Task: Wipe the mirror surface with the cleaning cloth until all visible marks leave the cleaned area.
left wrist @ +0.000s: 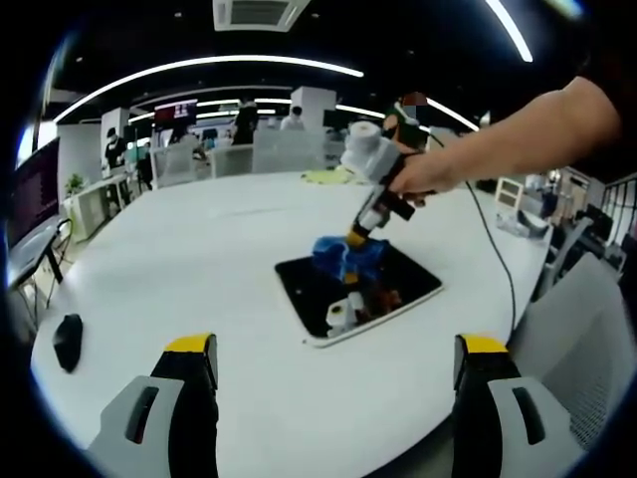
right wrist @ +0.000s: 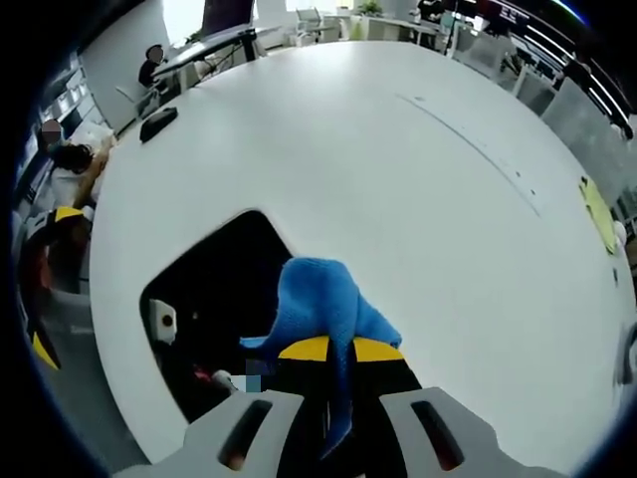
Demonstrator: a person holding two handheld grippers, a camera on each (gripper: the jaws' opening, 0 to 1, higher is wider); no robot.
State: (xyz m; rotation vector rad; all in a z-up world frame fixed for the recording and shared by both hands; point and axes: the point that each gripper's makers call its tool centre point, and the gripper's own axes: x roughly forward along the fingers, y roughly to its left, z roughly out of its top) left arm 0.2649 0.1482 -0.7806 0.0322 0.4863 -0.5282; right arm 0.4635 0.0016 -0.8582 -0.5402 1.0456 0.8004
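A broad white oval table [left wrist: 199, 259] filled the room's foreground. Going left to right in the left gripper view, a small black computer mouse [left wrist: 67, 342] lay near the table's left edge, well apart from everything else. The left gripper [left wrist: 338, 363] hung low over the near edge with its yellow-tipped grey jaws spread wide and holding nothing.

Towards the middle lay the flat rectangular mirror with a pale rim [left wrist: 356, 292], its dark glass reflecting the ceiling and the tool above it. On its far part sat the crumpled blue cleaning cloth [left wrist: 348, 257]. Coming in from the right, a person's hand [left wrist: 430, 174] and bare forearm reached down at a slant, tilting the right gripper [left wrist: 356, 237] so its tip pressed into the cloth.

In the right gripper view, the right gripper [right wrist: 331, 351] had its jaws clenched on a fold of the blue cloth [right wrist: 323, 299], which draped over the mirror's edge [right wrist: 214, 289]. A yellow-green object [right wrist: 597, 214] lay far off to the right.

The wiping step seemed under way. No marks could be made out on the glass, so progress was hard to judge. The next move would likely call for dragging the cloth flat across the rest of the mirror while keeping the grip firm.
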